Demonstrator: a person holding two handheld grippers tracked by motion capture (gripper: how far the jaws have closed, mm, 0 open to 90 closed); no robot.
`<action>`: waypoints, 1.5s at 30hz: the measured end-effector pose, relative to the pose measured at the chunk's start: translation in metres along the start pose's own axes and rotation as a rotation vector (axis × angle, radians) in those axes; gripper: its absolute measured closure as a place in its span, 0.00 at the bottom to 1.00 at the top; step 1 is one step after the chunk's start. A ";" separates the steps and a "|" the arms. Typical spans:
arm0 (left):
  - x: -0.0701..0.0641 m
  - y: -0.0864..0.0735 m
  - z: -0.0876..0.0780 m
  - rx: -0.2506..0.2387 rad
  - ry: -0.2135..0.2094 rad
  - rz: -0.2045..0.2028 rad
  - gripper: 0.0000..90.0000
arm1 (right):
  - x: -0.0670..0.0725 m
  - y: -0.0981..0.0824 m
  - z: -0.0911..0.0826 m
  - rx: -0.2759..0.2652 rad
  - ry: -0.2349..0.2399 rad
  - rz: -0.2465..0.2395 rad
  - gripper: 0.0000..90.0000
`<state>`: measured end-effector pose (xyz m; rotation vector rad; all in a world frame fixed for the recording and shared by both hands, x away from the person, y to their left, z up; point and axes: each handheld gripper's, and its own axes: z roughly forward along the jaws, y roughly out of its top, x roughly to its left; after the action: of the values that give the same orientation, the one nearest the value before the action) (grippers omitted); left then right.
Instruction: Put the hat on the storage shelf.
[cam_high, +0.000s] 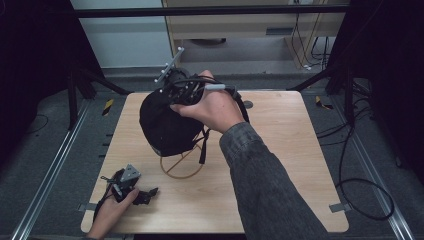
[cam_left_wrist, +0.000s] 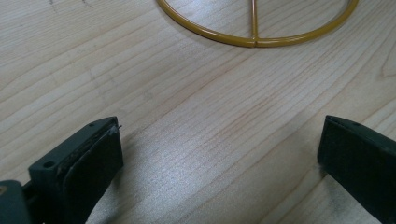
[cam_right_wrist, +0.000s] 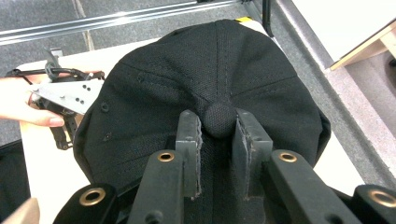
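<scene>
- Right gripper (cam_right_wrist: 218, 133) up close: we've got its jaws pinching the black cap (cam_right_wrist: 154, 88) at the crown button, frame centre, crown facing us.
- We read no lettering anywhere.
- Left gripper (cam_left_wrist: 219, 154) sits spread, lower frame.

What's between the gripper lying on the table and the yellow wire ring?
Nothing: in the left gripper view, bare wooden table runs from the open left gripper to the yellow wire ring. The high view shows the same bare stretch.
</scene>
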<state>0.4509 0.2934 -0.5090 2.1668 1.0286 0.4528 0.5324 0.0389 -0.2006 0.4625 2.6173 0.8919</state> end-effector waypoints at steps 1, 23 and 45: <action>0.000 0.000 0.000 0.000 0.000 0.000 0.00 | 0.000 0.000 0.000 0.000 0.000 0.000 0.82; 0.000 0.000 0.000 0.000 -0.001 0.000 0.00 | -0.001 0.003 0.025 0.037 0.008 0.010 0.82; 0.000 0.000 0.000 0.002 0.001 0.004 0.00 | -0.002 -0.003 0.038 0.059 0.017 0.030 0.79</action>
<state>0.4512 0.2937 -0.5089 2.1705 1.0258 0.4546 0.5492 0.0557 -0.2301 0.5123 2.6651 0.8335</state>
